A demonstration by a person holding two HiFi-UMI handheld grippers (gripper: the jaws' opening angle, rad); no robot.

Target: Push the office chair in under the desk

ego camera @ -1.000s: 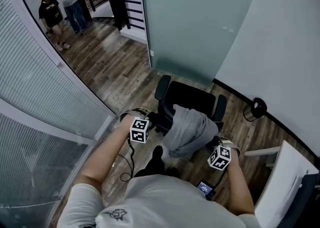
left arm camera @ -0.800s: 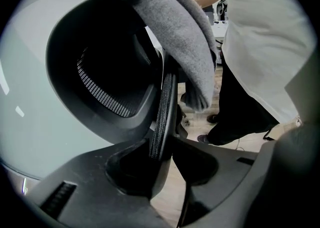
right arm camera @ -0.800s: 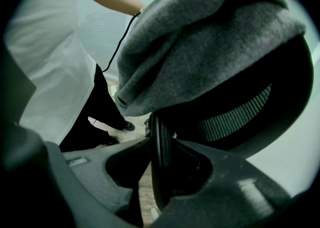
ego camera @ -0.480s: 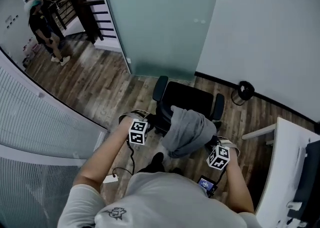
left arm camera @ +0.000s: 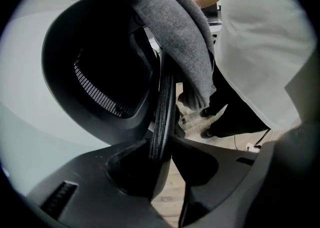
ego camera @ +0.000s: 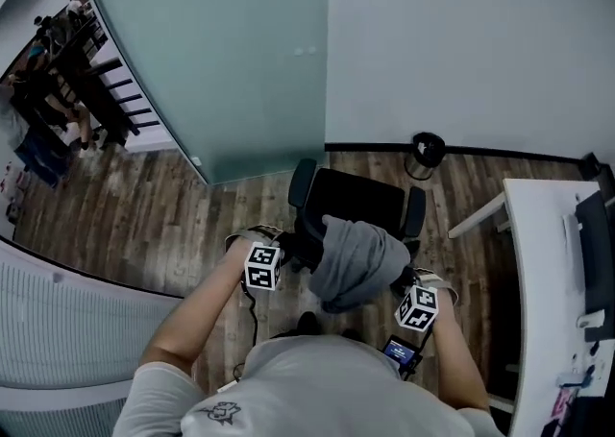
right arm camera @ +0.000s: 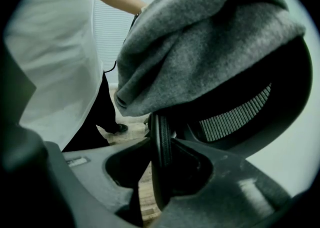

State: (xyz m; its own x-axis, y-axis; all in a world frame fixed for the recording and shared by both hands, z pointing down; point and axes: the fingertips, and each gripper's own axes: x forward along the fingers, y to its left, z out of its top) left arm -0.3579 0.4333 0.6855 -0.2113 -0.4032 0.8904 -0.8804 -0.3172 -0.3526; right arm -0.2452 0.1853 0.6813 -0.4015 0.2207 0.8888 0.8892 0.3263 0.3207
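- Clenched left tongs (left arm camera: 162, 152) on the left back rim of the chair (ego camera: 357, 197).
- Clenched right tongs (right arm camera: 162, 157) on its right rim.
- Saw grey cloth (ego camera: 357, 260) draped over the back.
- Found counter (ego camera: 543, 272) well apart on chair's right, chair not under it.

An office: white desk (ego camera: 538, 272), office chair (ego camera: 360, 200), frosted glass partition (ego camera: 231, 51).

Black office chair (ego camera: 360, 197) is carrying plain grey cloth (ego camera: 357, 262)
White desk (ego camera: 538, 262) is standing out against brown wood-grain floor (ego camera: 144, 224).
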